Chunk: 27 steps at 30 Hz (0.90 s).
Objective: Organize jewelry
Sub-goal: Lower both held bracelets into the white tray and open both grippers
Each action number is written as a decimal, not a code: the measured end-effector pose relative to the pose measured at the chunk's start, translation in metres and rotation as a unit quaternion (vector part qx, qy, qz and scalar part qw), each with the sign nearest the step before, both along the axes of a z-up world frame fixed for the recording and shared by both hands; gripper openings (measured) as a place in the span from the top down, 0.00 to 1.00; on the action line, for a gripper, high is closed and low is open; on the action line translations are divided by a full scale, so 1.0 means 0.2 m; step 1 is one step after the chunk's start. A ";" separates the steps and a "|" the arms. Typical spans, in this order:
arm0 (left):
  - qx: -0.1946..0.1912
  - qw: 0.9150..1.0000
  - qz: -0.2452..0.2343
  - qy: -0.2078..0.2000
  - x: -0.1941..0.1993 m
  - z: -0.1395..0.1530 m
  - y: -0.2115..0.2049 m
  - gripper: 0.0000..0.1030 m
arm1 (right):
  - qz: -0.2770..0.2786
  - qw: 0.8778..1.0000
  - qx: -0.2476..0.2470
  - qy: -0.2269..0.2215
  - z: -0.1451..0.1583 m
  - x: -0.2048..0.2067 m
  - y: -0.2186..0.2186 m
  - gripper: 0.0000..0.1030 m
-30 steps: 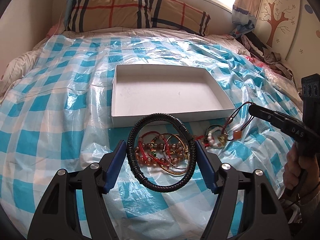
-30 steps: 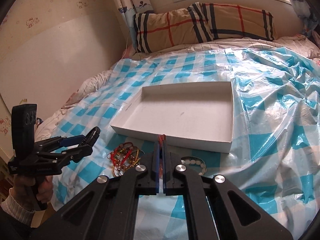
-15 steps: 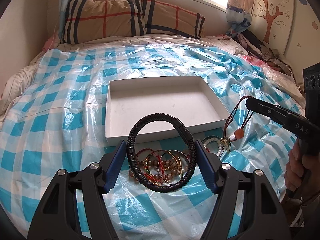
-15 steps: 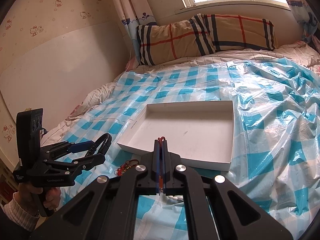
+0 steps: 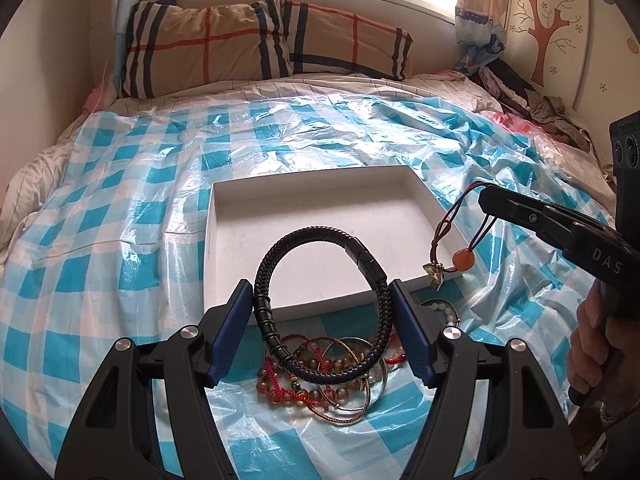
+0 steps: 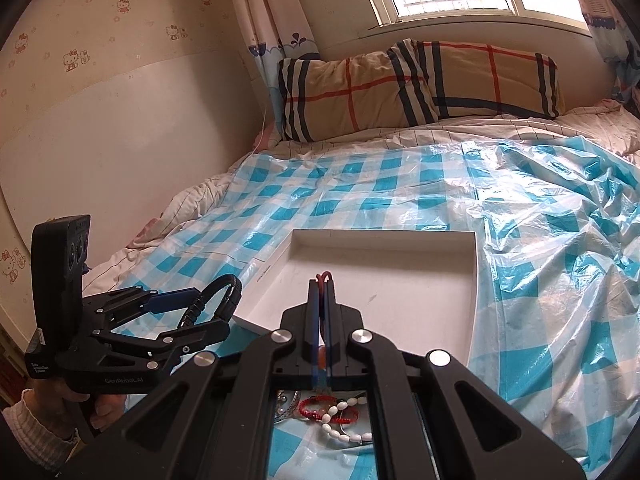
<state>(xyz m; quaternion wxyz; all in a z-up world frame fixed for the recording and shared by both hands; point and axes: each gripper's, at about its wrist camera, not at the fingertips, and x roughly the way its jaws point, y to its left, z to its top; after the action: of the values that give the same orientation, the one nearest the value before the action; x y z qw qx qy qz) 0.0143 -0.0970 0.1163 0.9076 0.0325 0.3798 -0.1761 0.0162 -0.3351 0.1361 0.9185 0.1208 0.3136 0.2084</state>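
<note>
We are in the carrying step: our left tool [image 5: 322,304] clamps the black braided bracelet [image 5: 320,300] upright between its blue pads, jaws wide around the ring, while our right tool [image 6: 320,292] is pinched fully closed on a red cord necklace [image 5: 450,236] whose orange bead and pendant dangle at the near right corner of the white box [image 5: 224,208]. Both pieces hang just short of the box's near wall (its floor looks bare), above the pile of beaded bracelets [image 5: 324,380] on the bed. Next, we judge, each tool must cross the wall and let go inside.
</note>
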 end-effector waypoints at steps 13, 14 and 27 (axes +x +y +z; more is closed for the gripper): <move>0.013 1.000 0.000 -0.009 0.24 -0.07 -0.11 0.37 | -0.018 0.999 -0.026 -0.001 -0.12 0.21 0.00 0.97; 0.013 1.000 0.000 -0.008 0.26 -0.08 -0.12 0.37 | -0.019 0.999 -0.026 0.000 -0.13 0.22 0.00 0.97; 0.016 1.000 -0.001 0.005 0.37 -0.20 -0.17 0.37 | -0.027 0.999 -0.026 0.022 -0.26 0.29 -0.02 0.97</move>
<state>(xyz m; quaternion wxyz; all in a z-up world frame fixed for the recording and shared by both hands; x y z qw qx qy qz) 0.0886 -0.1312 0.0755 0.9047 0.0468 0.3875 -0.1710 0.0752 -0.3398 0.0832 0.9197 0.1097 0.3352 0.1724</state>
